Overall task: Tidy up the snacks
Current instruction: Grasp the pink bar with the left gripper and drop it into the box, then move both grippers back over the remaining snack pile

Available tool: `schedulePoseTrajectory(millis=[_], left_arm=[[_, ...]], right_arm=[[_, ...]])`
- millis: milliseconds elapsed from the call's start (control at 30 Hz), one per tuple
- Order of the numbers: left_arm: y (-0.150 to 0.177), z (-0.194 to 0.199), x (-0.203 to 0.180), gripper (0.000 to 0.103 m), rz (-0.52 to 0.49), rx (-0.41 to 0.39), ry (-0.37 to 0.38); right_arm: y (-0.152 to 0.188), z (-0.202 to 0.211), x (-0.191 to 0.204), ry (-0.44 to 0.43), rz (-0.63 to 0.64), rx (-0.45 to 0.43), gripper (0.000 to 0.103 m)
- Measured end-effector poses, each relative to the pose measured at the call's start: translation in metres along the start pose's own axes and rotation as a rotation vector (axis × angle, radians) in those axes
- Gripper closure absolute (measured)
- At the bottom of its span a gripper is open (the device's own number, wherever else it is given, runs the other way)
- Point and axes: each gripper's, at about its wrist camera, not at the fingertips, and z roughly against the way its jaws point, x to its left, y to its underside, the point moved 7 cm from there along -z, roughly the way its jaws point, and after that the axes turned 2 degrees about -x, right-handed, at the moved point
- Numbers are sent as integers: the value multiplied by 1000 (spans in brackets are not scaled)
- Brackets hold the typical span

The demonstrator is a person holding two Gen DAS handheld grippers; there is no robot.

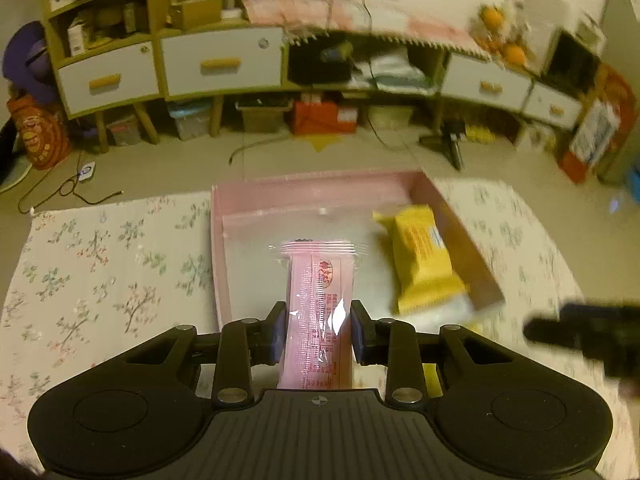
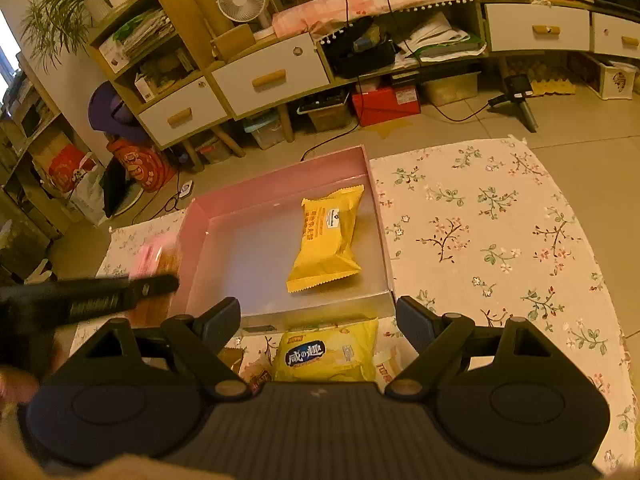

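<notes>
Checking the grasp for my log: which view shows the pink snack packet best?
Left wrist view: the pink snack packet sits sharp and centred, clamped in the left gripper, over the pink box. The right wrist view shows only a pink blur beside that box.

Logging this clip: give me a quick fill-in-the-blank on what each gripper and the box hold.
1. The left gripper is shut on a ____ snack packet.
2. The right gripper has its jaws ____.
3. The pink box holds one ____ packet.

Missing words: pink; open; yellow
</notes>
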Motion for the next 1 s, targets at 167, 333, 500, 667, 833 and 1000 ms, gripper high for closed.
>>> schedulePoseTrajectory(millis=[167,333,500,667,833,1000], left_arm=[[2,4,5,29,13,-27,-25],[19,18,8,27,-24,3,-43],[43,40,9,20,-40,41,-29],[68,64,14,15,-48,77,-31],[96,83,23,13,-15,106,-16],[124,89,32,12,27,98,14]], right_arm=[[4,5,-1,13,17,2,19],[9,11,0,25,16,12,18],[22,21,9,33,46,29,15],[38,30,21,35,84,55,13],[56,37,29,21,88,71,11],[77,32,30,27,100,107,11]])
